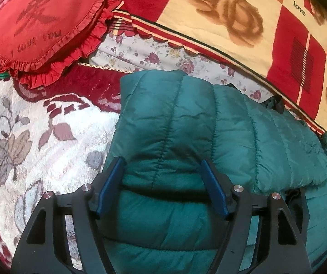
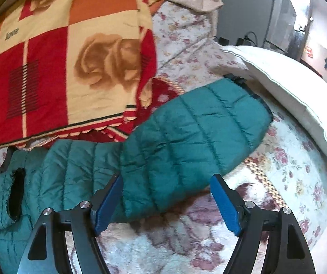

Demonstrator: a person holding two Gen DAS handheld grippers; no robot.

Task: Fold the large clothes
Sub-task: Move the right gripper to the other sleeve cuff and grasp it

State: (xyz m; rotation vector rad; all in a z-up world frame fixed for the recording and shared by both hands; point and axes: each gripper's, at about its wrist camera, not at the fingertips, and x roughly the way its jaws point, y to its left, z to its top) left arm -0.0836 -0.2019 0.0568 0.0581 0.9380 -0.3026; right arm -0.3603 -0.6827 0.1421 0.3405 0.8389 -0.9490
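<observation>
left wrist: close, tilted down | right wrist: same | shared: green jacket (image 1: 186, 123)

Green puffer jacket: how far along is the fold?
Done: the green puffer jacket lies doubled over on the floral blanket. In hand: nothing; left gripper and right gripper stand open over it. Left: one sleeve sticks out unfolded.

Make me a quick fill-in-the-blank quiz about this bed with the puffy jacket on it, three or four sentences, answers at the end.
1. The quilted jacket spread on the bed is ____ in colour.
2. The red frilled cushion is shaped like a ____.
3. The left tool has its fingers spread ____ over the jacket.
4. The checked blanket is printed with large brown ____.

Missing words: green; heart; open; roses
</observation>
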